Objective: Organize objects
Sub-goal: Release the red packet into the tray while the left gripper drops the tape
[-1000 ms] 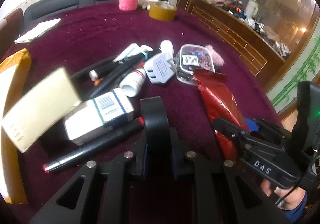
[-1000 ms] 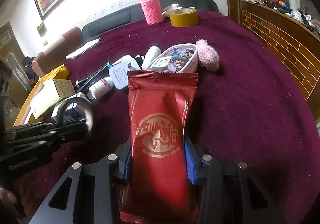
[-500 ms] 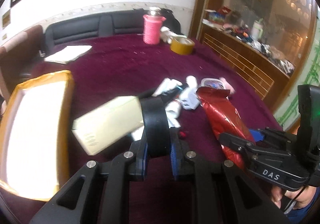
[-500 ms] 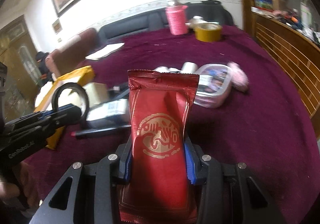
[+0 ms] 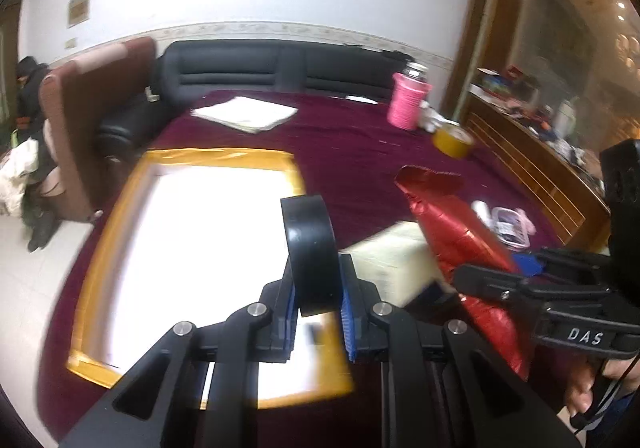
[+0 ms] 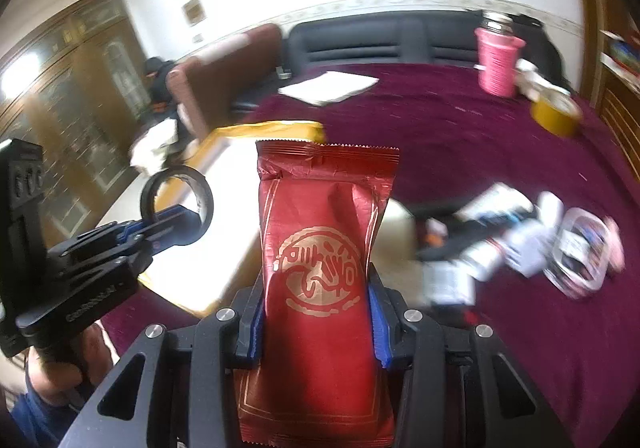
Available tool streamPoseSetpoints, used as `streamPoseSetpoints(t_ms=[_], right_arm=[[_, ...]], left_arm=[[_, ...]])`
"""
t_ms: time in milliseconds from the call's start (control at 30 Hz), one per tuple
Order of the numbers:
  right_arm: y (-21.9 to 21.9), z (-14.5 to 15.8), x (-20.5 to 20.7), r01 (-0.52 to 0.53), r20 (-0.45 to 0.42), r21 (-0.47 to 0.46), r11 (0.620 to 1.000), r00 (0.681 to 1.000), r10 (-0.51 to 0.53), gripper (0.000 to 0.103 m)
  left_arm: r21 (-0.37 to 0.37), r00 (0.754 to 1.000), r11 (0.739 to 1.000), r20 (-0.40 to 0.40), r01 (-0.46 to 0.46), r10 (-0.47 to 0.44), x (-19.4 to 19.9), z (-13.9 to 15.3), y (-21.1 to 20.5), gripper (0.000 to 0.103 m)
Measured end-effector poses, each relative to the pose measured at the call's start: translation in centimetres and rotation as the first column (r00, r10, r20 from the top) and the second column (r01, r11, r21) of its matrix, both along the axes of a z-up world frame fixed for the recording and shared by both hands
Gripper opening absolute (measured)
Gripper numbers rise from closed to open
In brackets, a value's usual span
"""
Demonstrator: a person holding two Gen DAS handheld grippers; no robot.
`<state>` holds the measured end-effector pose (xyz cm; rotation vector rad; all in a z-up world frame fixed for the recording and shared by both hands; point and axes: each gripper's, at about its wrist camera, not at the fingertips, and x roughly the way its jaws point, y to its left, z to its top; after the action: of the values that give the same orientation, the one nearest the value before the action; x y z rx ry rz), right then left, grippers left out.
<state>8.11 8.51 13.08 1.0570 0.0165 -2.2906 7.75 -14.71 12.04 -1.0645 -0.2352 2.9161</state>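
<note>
My left gripper (image 5: 316,300) is shut on a black tape roll (image 5: 310,248), held upright above the near edge of a shallow yellow-rimmed box (image 5: 120,215) with a white inside. The tape roll also shows in the right wrist view (image 6: 178,203). My right gripper (image 6: 316,312) is shut on a red snack packet (image 6: 324,260), held in the air right of the box (image 6: 276,129). The packet also shows in the left wrist view (image 5: 460,232). A cream box (image 5: 392,260) lies between box and packet.
A pile of small items with a clear case (image 6: 580,256) lies on the maroon table (image 6: 460,135) at the right. A pink bottle (image 6: 498,59), a yellow tape roll (image 6: 556,111) and white papers (image 6: 328,87) stand at the back. A sofa is behind.
Both grippers have swung left, away from the pile, and risen. The yellow-rimmed box has come under the left gripper. Both still hold their objects.
</note>
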Motion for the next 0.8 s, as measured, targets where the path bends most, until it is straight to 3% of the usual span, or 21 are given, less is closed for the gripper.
streamPoseSetpoints(t_ms=[200,433,633,800], right_arm=[[-8.8,1.1,-1.7,-0.086,-0.022,0.06,0.994,0.996,0.088,0.045],[-16.8,-2.3,-8.0,-0.087,0.124,0.09,0.992,0.989,0.075,0.046],[-20.1,-5.7,-13.5,-0.035,0.227,0.118,0.992,0.974,0.007,0.046],[-22.3,-7.5,-16.2,-0.002,0.252,0.144,0.99,0.967,-0.035,0.046]], left_arm=[[-0.008,0.995,0.998,0.075,-0.062,0.062,-2.1,-0.3,-7.3,0.017],[0.049,0.978,0.998,0.207,-0.041,0.03,-8.9,-2.5,-12.2,0.017],[0.029,0.957,0.999,0.288,-0.039,0.029,-13.7,-4.4,-14.1,0.017],[0.035,0.95,0.997,0.309,-0.067,0.053,-15.3,-5.2,-15.5,0.017]])
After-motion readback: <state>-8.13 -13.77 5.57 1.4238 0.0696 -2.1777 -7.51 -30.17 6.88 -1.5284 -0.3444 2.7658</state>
